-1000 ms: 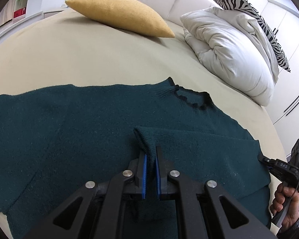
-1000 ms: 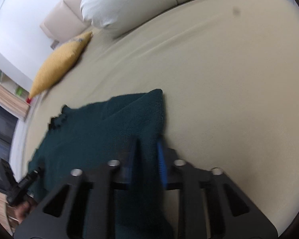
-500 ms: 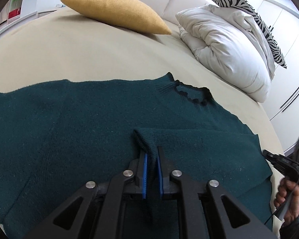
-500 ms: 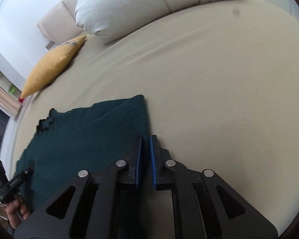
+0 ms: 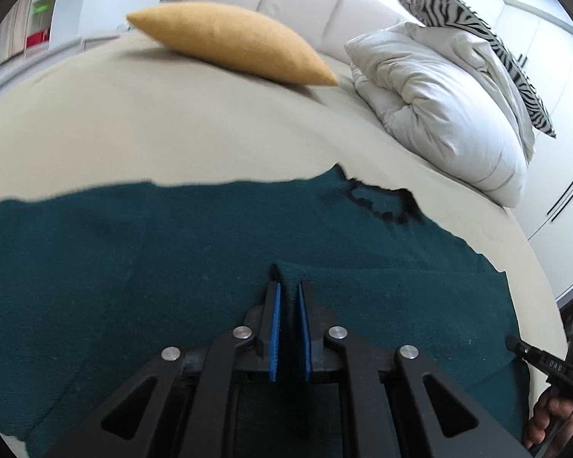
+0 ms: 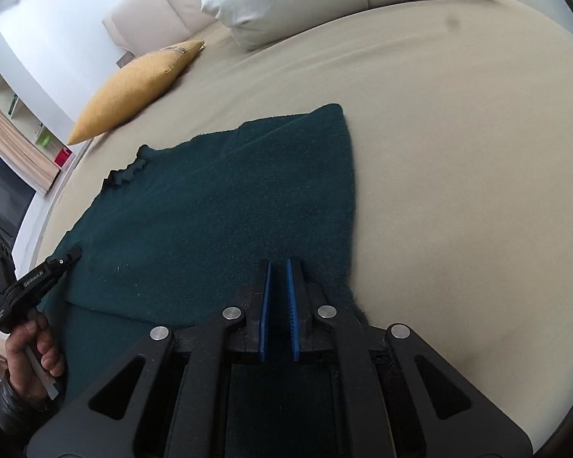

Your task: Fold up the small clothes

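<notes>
Small white lettering runs along the black handle of the left claw (image 6: pixel 38 278), seen low and to the left of the right claw (image 6: pixel 278 267); it looks like "GenRobot.AI", though the print is tiny. On that right claw's own handle (image 5: pixel 554 364), a few white letters show, too blurred to read.

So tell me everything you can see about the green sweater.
The sweater is dark teal knit with a scalloped neckline, lying flat on the beige bed. One side is folded across its body, with a straight fold edge. The left gripper pinches a raised ridge of it; the right gripper is closing just above it.
</notes>
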A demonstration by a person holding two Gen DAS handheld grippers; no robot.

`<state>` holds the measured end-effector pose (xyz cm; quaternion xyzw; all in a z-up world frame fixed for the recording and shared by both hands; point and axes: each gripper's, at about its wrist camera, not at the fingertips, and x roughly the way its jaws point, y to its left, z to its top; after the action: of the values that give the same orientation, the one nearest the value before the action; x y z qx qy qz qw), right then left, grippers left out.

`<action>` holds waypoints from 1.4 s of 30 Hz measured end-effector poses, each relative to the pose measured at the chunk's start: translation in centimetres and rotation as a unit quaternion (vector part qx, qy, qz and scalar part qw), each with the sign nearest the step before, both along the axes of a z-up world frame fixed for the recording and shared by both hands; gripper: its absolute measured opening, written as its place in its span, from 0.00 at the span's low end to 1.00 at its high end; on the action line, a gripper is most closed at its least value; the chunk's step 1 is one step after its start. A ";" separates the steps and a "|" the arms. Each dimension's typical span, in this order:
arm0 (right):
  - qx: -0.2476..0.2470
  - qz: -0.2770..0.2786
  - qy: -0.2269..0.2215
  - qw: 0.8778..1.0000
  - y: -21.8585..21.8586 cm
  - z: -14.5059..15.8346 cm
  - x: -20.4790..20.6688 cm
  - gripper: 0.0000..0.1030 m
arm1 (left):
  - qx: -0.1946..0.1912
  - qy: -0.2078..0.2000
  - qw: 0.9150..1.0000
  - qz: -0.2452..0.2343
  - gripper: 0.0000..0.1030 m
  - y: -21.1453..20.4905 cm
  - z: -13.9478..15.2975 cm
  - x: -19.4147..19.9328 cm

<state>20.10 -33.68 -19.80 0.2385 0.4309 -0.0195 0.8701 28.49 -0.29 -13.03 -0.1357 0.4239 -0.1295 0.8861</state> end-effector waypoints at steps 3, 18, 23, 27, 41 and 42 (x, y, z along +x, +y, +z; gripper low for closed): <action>0.003 0.004 -0.018 1.000 -0.2 -0.5 -0.4 0.06 | 0.001 0.003 1.000 -0.007 0.15 -0.1 -0.2 0.0; 0.036 0.038 -0.132 0.990 9.9 7.4 -8.1 0.74 | -0.126 -0.027 0.951 0.281 0.68 28.2 4.7 -16.4; 0.105 0.059 -0.116 0.986 13.3 6.7 -8.4 0.74 | -0.221 0.000 0.876 0.429 0.69 38.8 0.9 -22.7; 0.122 0.064 -0.098 0.986 15.3 5.9 -8.2 0.74 | -0.280 -0.020 0.847 0.452 0.69 41.4 -0.9 -23.1; 0.127 0.059 -0.091 0.986 14.9 4.9 -9.3 0.70 | -0.227 -0.017 0.865 0.446 0.08 40.1 1.0 -19.7; 0.129 0.056 -0.092 0.986 14.5 4.8 -9.5 0.70 | -0.215 -0.024 0.873 0.436 0.08 39.3 2.1 -19.4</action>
<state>10.60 -19.17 -14.99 0.3253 0.3606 0.1071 0.8675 9.14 39.04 -10.96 -0.4908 0.2620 0.1791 0.8115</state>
